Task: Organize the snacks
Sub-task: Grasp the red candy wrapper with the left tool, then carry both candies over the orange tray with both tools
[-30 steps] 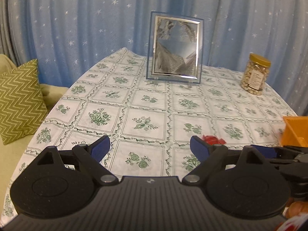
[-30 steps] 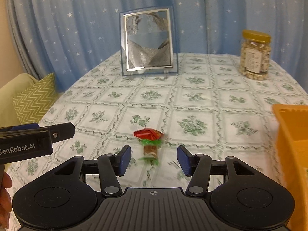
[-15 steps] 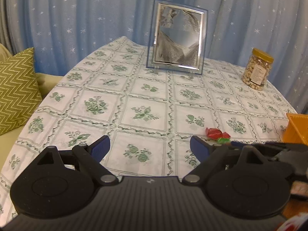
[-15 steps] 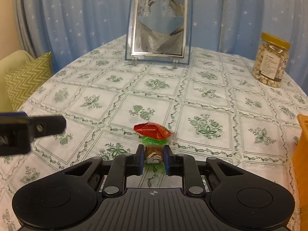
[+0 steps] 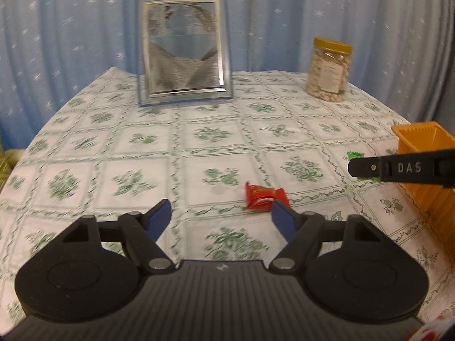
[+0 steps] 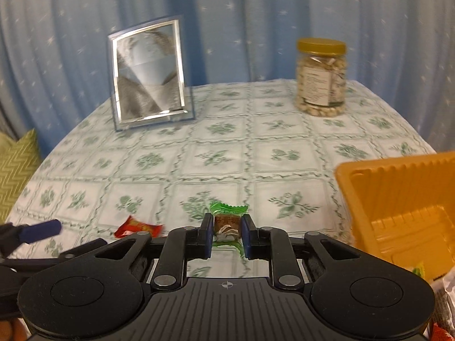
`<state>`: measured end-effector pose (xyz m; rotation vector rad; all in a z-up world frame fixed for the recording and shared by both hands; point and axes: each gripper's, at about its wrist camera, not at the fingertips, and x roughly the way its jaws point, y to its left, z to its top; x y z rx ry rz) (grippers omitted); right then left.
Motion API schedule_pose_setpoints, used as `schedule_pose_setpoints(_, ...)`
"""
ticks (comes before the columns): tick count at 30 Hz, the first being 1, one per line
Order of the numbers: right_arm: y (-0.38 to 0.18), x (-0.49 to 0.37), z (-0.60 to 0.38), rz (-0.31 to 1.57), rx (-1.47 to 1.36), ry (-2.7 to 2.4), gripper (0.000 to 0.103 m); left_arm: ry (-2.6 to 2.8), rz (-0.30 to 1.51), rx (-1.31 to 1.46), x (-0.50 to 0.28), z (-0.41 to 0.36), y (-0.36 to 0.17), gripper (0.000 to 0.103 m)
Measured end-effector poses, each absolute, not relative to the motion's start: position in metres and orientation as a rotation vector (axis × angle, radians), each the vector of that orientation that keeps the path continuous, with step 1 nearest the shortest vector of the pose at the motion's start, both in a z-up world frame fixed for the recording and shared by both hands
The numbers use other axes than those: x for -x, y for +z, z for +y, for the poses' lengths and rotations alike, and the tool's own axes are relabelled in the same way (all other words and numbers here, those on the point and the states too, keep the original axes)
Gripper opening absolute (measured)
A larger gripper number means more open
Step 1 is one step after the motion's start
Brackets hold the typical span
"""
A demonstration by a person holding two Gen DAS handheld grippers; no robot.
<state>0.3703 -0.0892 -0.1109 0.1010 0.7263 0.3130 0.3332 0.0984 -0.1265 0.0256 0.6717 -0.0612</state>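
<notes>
My right gripper (image 6: 227, 237) has its jaws clamped on the green-wrapped candy (image 6: 227, 221), held just above the bench (image 6: 284, 130) beside the orange tray (image 6: 398, 196). My left gripper (image 5: 221, 216) is closing its jaws with nothing between them; the red-wrapped candy (image 5: 263, 197) lies on the cloth just past the right-hand pad. Farther back stand a picture frame (image 5: 183, 48) and a jar of nuts (image 5: 328, 71).
</notes>
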Motion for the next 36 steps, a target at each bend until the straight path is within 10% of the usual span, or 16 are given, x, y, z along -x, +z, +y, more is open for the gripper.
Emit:
schedule_pose_setpoints(13,-0.114,-0.375,-0.086,0.739,-0.117,0.349,0.021,-0.097,0.675,-0.203,-0.369,0.061,-0.152,0.067)
schedule_pose_setpoints(21,-0.112,-0.380,-0.091,0.733,-0.143,0.348,0.021,-0.118,0.688,-0.168,-0.367,0.053,-0.150,0.024)
schedule_pose_setpoints(36,-0.097,-0.357,-0.095,0.710,-0.148,0.360,0.021,-0.008,0.697,0.055,-0.324,0.074,-0.112,0.021)
